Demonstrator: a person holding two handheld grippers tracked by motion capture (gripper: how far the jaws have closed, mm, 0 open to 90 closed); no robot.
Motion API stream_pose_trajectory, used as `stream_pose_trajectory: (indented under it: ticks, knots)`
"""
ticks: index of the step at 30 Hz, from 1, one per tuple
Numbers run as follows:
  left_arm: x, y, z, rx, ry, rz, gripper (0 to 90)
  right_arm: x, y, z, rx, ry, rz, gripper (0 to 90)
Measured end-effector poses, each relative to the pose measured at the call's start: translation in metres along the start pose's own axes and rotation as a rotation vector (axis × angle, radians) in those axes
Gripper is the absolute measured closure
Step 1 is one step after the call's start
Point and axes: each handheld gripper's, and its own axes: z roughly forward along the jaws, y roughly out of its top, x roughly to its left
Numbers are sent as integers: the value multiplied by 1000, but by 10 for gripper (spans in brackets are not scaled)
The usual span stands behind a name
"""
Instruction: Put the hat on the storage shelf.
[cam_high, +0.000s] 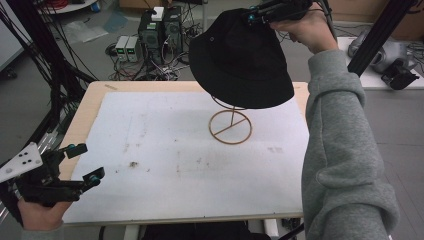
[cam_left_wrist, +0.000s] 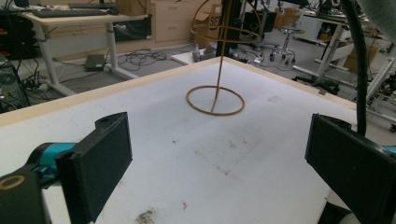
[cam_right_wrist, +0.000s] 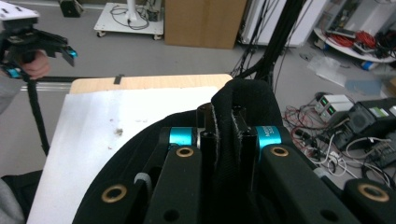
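1. Black fabric bucket hat (cam_high: 240, 60) with soft crown and wide floppy brim, small eyelet on the side; dull, no visible logo. It hangs in the air above the far right part of the desk, tilted, brim drooping over the top of the stand.
2. Right gripper (cam_high: 260, 15) clenched on the hat: in the right gripper view a fold of the black cloth (cam_right_wrist: 233, 135) is pinched between the two black jaws, stitched edge showing. The hand (cam_high: 307, 30) holds it high, grey sleeve (cam_high: 340, 150) running down the right edge.
3. Thin tan wire hat stand (cam_high: 230, 126), ring base flat on the white desk mat (cam_high: 175, 150), upright stem near the far right corner. Its upper loops are mostly hidden by the hat in the high view; in the left gripper view the stand (cam_left_wrist: 216, 99) has its top cut off by the frame edge.
4. Left gripper (cam_high: 82, 162) released, jaws wide apart, nothing between them, over the near left corner of the desk (cam_high: 85, 112).
5. Hard to tell: whether the hat brim touches the stand's upper loop. Hat inside is not visible. Small dark specks (cam_high: 134, 164) on the mat, unclear what they are.
6. Floor beyond the far edge: tangled cables and grey electronic boxes (cam_high: 155, 37), details blurry.
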Motion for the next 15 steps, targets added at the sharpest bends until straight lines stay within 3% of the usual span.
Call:
stream_pose_trajectory:
  ticks: [8,15]
  knots:
    - [0,-4,2,9,-4,-14,75,-11,-10,6,6,-26,29,848]
    - [0,-6,5,18,-1,-19,75,-18,-20,23,30,-33,51,845]
